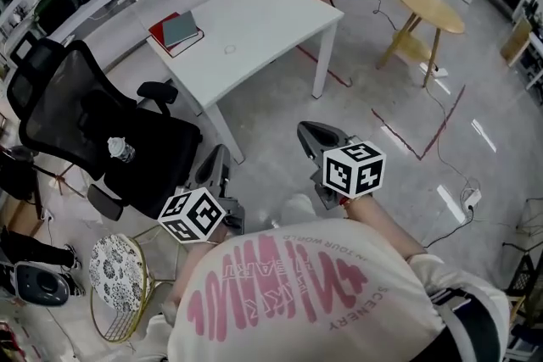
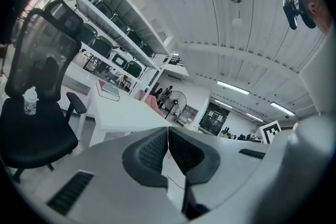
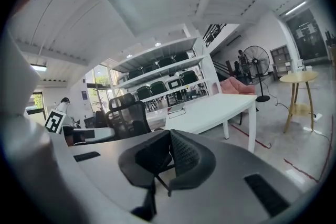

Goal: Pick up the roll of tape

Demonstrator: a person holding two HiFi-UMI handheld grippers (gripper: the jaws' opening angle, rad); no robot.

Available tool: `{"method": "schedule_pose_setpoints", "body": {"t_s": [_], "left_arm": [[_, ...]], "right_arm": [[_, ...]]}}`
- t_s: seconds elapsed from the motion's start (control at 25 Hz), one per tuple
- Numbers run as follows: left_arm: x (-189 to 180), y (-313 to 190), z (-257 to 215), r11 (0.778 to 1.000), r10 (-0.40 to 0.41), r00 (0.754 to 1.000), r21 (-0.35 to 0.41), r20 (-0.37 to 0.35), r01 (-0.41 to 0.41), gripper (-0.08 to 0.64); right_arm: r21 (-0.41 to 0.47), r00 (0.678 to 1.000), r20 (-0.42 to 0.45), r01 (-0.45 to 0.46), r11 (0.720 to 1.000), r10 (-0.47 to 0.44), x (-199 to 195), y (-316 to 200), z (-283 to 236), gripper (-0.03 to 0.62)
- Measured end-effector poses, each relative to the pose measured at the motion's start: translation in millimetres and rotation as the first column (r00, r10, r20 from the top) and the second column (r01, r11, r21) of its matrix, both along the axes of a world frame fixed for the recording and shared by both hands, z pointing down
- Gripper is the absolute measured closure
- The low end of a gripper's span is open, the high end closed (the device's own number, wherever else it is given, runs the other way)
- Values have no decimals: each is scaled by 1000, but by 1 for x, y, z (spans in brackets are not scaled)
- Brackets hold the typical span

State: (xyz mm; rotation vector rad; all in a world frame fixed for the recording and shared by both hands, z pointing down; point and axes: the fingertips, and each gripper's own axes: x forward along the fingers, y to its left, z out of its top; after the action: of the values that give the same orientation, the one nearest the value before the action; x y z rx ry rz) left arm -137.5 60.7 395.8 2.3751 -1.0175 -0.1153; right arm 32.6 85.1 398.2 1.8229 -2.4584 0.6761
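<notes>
Ideally we bring the left gripper (image 2: pixel 168 132) and right gripper (image 3: pixel 169 135), both clenched on nothing, up to the white table (image 1: pixel 280 17), where the roll of tape (image 1: pixel 230 49) seems to lie flat near the books (image 1: pixel 177 31), before opening one over it.

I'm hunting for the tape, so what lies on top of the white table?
On the white table: a grey-green book stacked on a red book, hiding most of its cover, and a small pale ring, perhaps the tape.
</notes>
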Motion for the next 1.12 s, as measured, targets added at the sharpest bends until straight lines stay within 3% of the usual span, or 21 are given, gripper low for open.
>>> {"method": "schedule_pose_setpoints", "body": {"t_s": [0.24, 0.52, 0.8, 1.12], "left_arm": [[-1, -51, 2, 1000, -29, 1000, 6, -12, 29, 535], [13, -148, -14, 995, -86, 996, 42, -19, 87, 535], [21, -247, -31, 983, -169, 985, 67, -20, 170, 535], [18, -341, -18, 965, -261, 965, 33, -16, 262, 535]], "right_arm": [[60, 998, 65, -2, 998, -2, 7, -59, -10, 577], [112, 989, 134, 46, 993, -61, 25, -167, -28, 577], [150, 985, 120, 108, 983, -127, 47, -284, -49, 577], [87, 974, 58, 214, 973, -220, 49, -396, -25, 577]]}}
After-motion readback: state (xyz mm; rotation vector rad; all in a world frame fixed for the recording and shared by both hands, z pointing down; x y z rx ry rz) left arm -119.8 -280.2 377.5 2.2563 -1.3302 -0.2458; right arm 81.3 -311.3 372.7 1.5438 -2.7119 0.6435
